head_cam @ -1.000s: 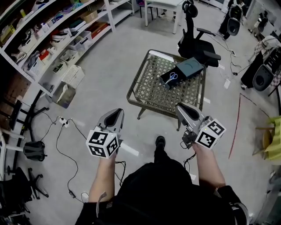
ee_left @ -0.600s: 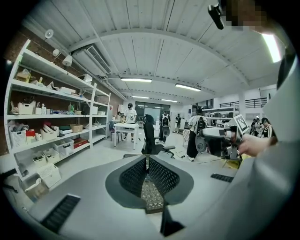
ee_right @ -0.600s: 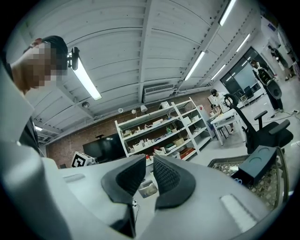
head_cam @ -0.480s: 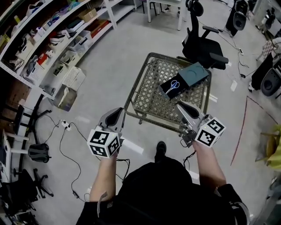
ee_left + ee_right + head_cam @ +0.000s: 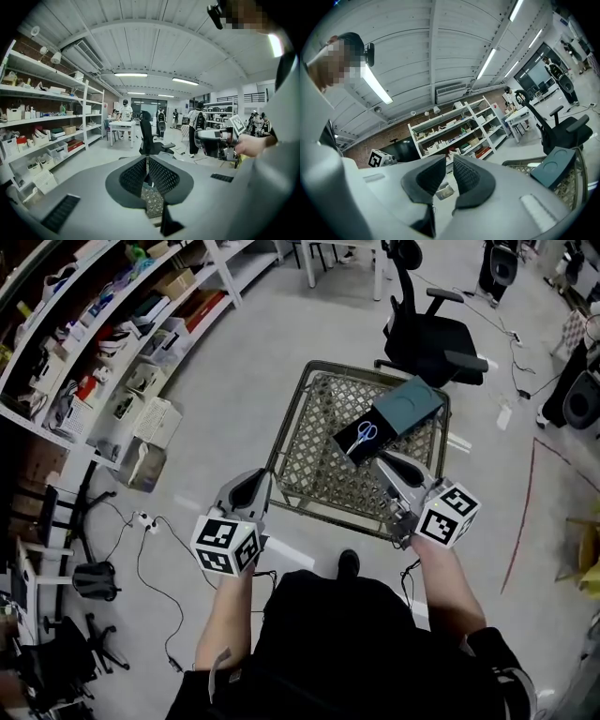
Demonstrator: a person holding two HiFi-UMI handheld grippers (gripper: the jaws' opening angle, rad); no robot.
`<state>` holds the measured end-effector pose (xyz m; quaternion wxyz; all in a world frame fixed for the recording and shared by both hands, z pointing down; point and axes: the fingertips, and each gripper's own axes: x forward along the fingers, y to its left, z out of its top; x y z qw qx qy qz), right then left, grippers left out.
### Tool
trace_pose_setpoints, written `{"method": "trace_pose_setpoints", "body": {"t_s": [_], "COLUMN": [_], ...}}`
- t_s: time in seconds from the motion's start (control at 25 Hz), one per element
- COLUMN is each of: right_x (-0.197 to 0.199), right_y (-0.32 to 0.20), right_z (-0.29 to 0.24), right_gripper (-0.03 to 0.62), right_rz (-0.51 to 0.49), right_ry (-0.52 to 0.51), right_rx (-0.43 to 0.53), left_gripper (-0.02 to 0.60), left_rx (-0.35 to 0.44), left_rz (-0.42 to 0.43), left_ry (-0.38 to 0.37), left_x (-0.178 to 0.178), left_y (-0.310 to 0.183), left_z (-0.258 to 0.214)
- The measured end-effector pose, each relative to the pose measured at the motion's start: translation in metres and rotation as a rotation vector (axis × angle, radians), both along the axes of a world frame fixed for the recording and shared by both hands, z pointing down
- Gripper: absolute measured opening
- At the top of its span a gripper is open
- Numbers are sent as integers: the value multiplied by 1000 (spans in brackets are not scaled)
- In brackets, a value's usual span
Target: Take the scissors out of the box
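Observation:
Blue-handled scissors [image 5: 364, 434] lie in an open dark box [image 5: 353, 445] on a low wire-mesh table [image 5: 317, 457]. The box's teal lid [image 5: 409, 406] leans beside it, and shows again in the right gripper view [image 5: 555, 167]. My left gripper [image 5: 251, 486] is shut and empty, short of the table's near left edge. It points toward a black office chair [image 5: 149, 137]. My right gripper [image 5: 387, 463] hovers over the table's near right corner, close to the box, jaws drawn together with nothing between them [image 5: 449, 158]. Neither gripper touches the box.
A black office chair [image 5: 433, 334] stands behind the table. White shelving [image 5: 112, 334] full of bins runs along the left. Cables and a power strip [image 5: 145, 519] lie on the floor at the left, and more chairs and gear sit at the far right [image 5: 577, 395].
I have walked toward the table. It and the box have come closer, and both grippers now reach its near edge. Both jaws stay as they were.

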<state>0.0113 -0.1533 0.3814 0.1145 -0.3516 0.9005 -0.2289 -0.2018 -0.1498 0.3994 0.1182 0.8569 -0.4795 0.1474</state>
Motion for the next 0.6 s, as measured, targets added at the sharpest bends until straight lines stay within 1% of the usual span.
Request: {"method": "trace_pose_setpoints", "body": {"t_s": [0.16, 0.4, 0.6], "right_x": [3, 7, 11], "right_y": [-10, -32, -54], "right_z": [5, 6, -1], "right_gripper": [60, 60, 58], "right_rz": [10, 46, 110], "right_ry": [10, 42, 72], "right_rx": [-9, -23, -27], "left_gripper": [23, 23, 23], "left_rx": [2, -4, -12], "left_rz": [14, 66, 126], "left_ry": [5, 31, 64], "left_x": [4, 15, 18], "left_y": [-14, -44, -79], "left_z": [2, 7, 13]}}
